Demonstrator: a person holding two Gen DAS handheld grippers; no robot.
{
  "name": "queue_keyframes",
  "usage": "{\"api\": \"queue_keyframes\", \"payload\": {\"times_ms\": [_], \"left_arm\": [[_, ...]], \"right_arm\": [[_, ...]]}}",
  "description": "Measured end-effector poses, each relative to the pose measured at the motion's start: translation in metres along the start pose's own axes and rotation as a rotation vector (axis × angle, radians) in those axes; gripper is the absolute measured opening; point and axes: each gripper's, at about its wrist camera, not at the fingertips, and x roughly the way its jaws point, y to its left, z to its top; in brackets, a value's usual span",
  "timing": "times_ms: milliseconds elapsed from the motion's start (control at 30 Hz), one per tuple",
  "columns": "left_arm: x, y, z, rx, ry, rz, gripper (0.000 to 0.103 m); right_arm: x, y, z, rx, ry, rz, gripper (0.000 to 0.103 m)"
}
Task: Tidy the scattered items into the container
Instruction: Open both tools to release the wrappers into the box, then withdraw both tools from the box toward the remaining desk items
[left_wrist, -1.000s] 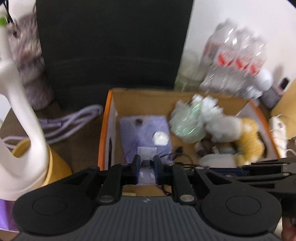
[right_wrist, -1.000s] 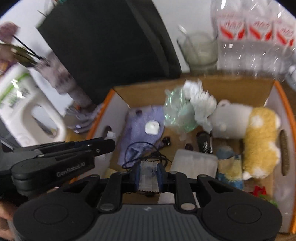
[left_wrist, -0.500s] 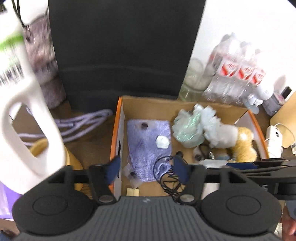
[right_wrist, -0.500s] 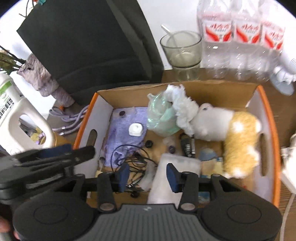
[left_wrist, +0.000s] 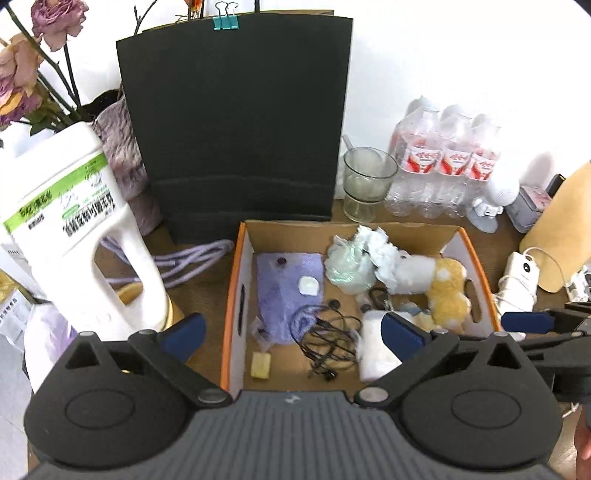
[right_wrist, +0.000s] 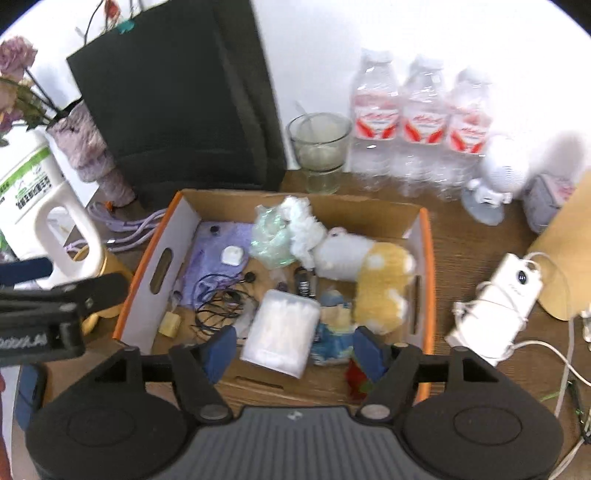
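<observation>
Cardboard box (left_wrist: 236, 280) w/ items below both tongs, left tongs (left_wrist: 293, 334) & right tongs (right_wrist: 295, 349) opening, nothing between

Both wrist views look steeply down, near above the shared cardboard box (left_wrist: 236, 280), left view further left

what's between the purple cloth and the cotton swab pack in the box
The tangled black earphone cable lies between the cloth and swab pack, clearest in the right wrist view.

Light: we see bright, even daylight off the white wall (left_wrist: 443, 55).
Blur: right view softer.
Edges: fisheye bending, dark corners.
</observation>
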Motion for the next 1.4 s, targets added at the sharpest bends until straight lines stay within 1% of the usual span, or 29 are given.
{"api": "queue_keyframes", "payload": {"times_ms": [133, 267, 333, 367, 433, 500, 533, 600, 667, 733, 867, 933, 1033, 1100, 1167, 1233, 1267, 1333, 1400], "left_arm": [[-0.01, -0.008, -0.006, 0.01, -0.014, -0.002, 0.103], [-0.016, -0.015, -0.013, 0.022, -0.024, -0.014, 0.103], [-0.018, -0.019, -0.018, 0.025, -0.041, -0.006, 0.103], [-0.021, -0.021, -0.022, 0.025, -0.066, 0.002, 0.103], [-0.031, -0.026, -0.037, 0.027, -0.164, -0.013, 0.103], [-0.038, -0.033, -0.055, 0.059, -0.271, -0.028, 0.103], [-0.039, -0.037, -0.063, 0.07, -0.312, -0.02, 0.103], [-0.038, -0.046, -0.08, 0.078, -0.38, 0.003, 0.103], [-0.033, -0.052, -0.097, 0.084, -0.429, -0.002, 0.103], [-0.024, -0.058, -0.117, 0.092, -0.475, 0.001, 0.103], [-0.005, -0.07, -0.161, 0.14, -0.56, 0.021, 0.103], [-0.002, -0.071, -0.182, 0.126, -0.589, 0.006, 0.103], [-0.007, -0.067, -0.215, 0.072, -0.627, -0.027, 0.103], [-0.014, -0.062, -0.238, 0.037, -0.642, -0.031, 0.103], [-0.023, -0.056, -0.265, 0.011, -0.669, -0.026, 0.103], [-0.032, -0.05, -0.294, 0.004, -0.701, -0.012, 0.103], [-0.036, -0.047, -0.308, 0.006, -0.713, -0.009, 0.103], [-0.042, -0.043, -0.329, 0.021, -0.697, 0.004, 0.103], [-0.048, -0.041, -0.341, 0.053, -0.669, 0.016, 0.103]], "right_arm": [[-0.013, -0.016, -0.008, 0.023, -0.004, -0.035, 0.071], [-0.027, -0.03, -0.018, 0.04, -0.031, -0.054, 0.072], [-0.03, -0.034, -0.022, 0.051, -0.043, -0.06, 0.072], [-0.031, -0.036, -0.025, 0.055, -0.055, -0.057, 0.072], [-0.036, -0.037, -0.032, 0.052, -0.107, -0.03, 0.073], [-0.043, -0.037, -0.047, 0.043, -0.195, 0.0, 0.075], [-0.045, -0.037, -0.054, 0.038, -0.234, 0.015, 0.077], [-0.045, -0.037, -0.069, 0.027, -0.293, 0.019, 0.077], [-0.042, -0.037, -0.084, 0.005, -0.338, 0.006, 0.077], [-0.035, -0.039, -0.1, -0.013, -0.373, -0.006, 0.077], [-0.02, -0.053, -0.142, -0.003, -0.442, -0.033, 0.077], [-0.017, -0.057, -0.164, 0.011, -0.477, -0.054, 0.077], [-0.02, -0.055, -0.203, -0.012, -0.556, -0.047, 0.077], [-0.025, -0.051, -0.229, -0.047, -0.603, -0.056, 0.077], [-0.034, -0.046, -0.253, -0.043, -0.644, -0.065, 0.078], [-0.041, -0.042, -0.279, -0.047, -0.677, -0.038, 0.085], [-0.044, -0.04, -0.293, -0.052, -0.688, -0.025, 0.086], [-0.047, -0.035, -0.316, -0.072, -0.684, -0.018, 0.087], [-0.05, -0.031, -0.333, -0.108, -0.663, -0.025, 0.087]]}}
